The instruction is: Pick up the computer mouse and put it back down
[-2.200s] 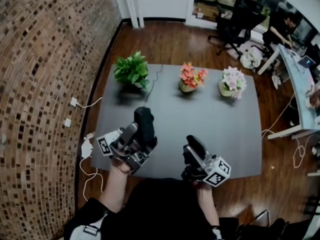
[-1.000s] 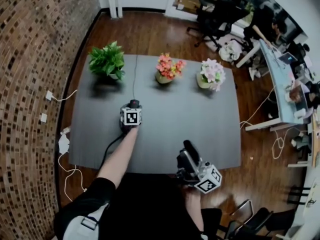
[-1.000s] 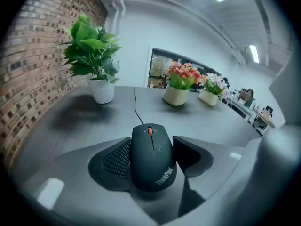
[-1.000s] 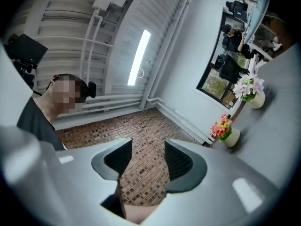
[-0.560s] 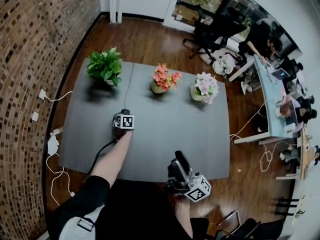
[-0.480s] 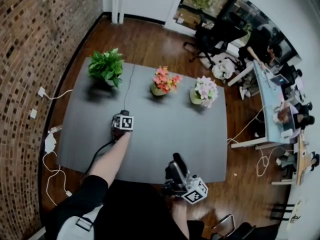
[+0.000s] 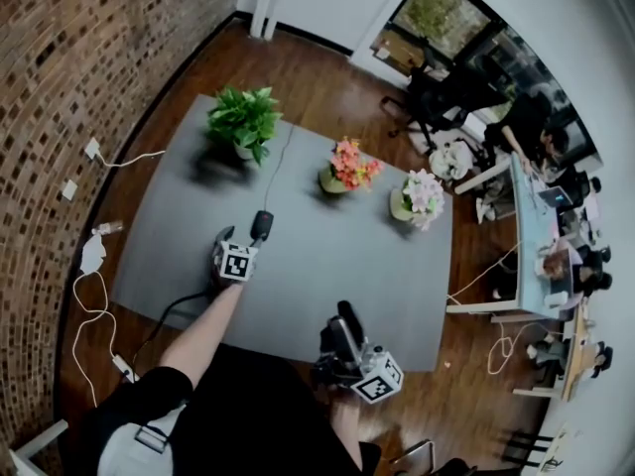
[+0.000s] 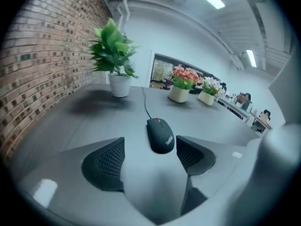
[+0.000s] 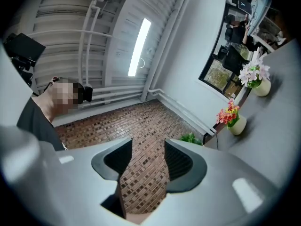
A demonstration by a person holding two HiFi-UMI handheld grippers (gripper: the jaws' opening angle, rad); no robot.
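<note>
The black computer mouse lies flat on the grey table, its cable running away toward the plants. In the left gripper view the mouse sits just past my fingertips, with a gap on each side. My left gripper has just been opening its jaws, and no pad touches the mouse. My right gripper hovers at the table's near edge, tilted up toward the brick wall, open with nothing between its fingers.
Three potted plants stand along the far side: green leaves, pink and orange flowers, white flowers. The mouse cable runs between the first two. A brick wall stands left; office chairs and desks with people are at back right.
My left gripper, which covered the mouse on the table, has drawn back toward me and left the mouse lying free. The right gripper stays near the front edge.
</note>
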